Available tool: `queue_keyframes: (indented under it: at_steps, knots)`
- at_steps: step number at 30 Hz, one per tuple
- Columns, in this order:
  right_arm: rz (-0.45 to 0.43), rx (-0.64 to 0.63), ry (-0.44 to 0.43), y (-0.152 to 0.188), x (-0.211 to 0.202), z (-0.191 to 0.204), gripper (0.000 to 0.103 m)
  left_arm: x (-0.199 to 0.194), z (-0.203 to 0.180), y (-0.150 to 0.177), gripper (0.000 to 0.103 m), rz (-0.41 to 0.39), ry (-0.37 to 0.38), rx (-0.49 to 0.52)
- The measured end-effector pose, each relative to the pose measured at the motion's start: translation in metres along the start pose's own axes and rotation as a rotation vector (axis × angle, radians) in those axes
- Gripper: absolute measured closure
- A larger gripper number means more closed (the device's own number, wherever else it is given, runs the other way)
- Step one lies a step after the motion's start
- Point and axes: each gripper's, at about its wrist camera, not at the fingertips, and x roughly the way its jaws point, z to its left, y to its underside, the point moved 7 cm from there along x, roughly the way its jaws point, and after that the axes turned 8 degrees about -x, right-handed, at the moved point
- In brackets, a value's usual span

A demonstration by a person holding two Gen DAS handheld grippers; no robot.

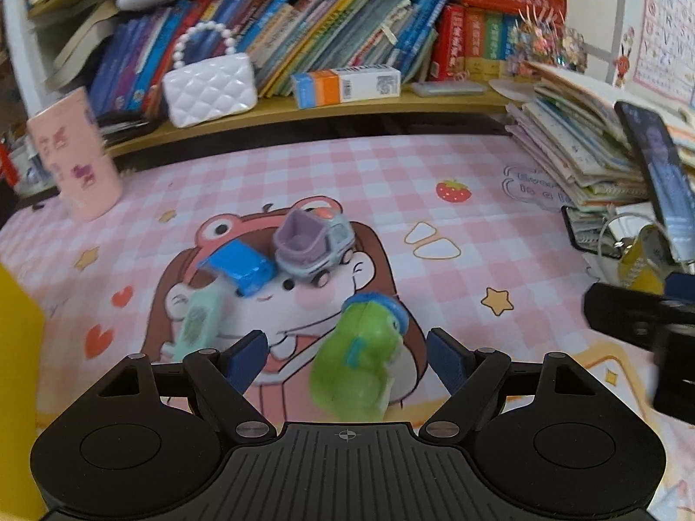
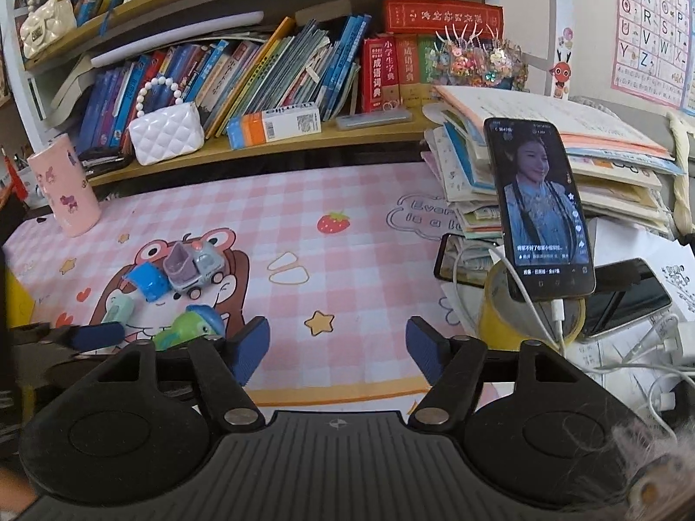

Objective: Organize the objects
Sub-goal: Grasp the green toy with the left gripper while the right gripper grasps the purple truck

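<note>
A green dinosaur toy (image 1: 360, 356) with a blue cap stands on the pink checked mat (image 1: 391, 182), between the pads of my left gripper (image 1: 347, 360). The pads stand wide and do not touch it. Just beyond lie a blue toy car (image 1: 241, 267), a grey truck with a purple bucket (image 1: 315, 245) and a mint-green toy (image 1: 200, 319). My right gripper (image 2: 338, 347) hangs open over bare mat to the right of the toys, nothing between its pads. In the right wrist view the dinosaur (image 2: 195, 325), car (image 2: 147, 282) and truck (image 2: 195, 267) sit at the lower left.
A pink cup (image 1: 82, 160) stands at the mat's far left, a yellow object (image 1: 17, 347) at the left edge. A book stack (image 2: 608, 165), a propped phone (image 2: 538, 208), a yellow tape roll (image 2: 521, 317) and cables crowd the right. Behind, a shelf holds books and a white purse (image 1: 208, 89).
</note>
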Motion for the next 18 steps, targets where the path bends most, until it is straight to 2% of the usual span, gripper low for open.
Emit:
queue_keyframes:
  at_steps: [1,3,6,9,14,18]
  knots:
    - [-0.001,-0.002,0.001,-0.001,0.0,-0.001,0.035,0.006,-0.002,0.0,0.025,0.004,-0.002,0.008]
    - [0.0,-0.002,0.003,-0.001,0.0,-0.002,0.035,0.016,-0.004,0.002,0.046,0.025,-0.001,0.023]
    - [-0.001,-0.007,0.0,-0.002,0.0,-0.001,0.035,0.024,-0.004,0.008,0.06,0.043,-0.002,0.033]
    - [0.0,-0.016,-0.019,-0.003,0.002,0.001,0.035,0.012,0.007,0.008,0.064,0.023,0.013,-0.012]
    - [0.01,-0.037,-0.066,-0.003,0.013,0.016,0.034,-0.032,0.051,0.01,0.064,0.002,0.053,-0.202]
    - [0.012,-0.084,-0.145,-0.002,0.03,0.042,0.03,-0.068,0.088,0.023,0.064,-0.008,0.033,-0.29]
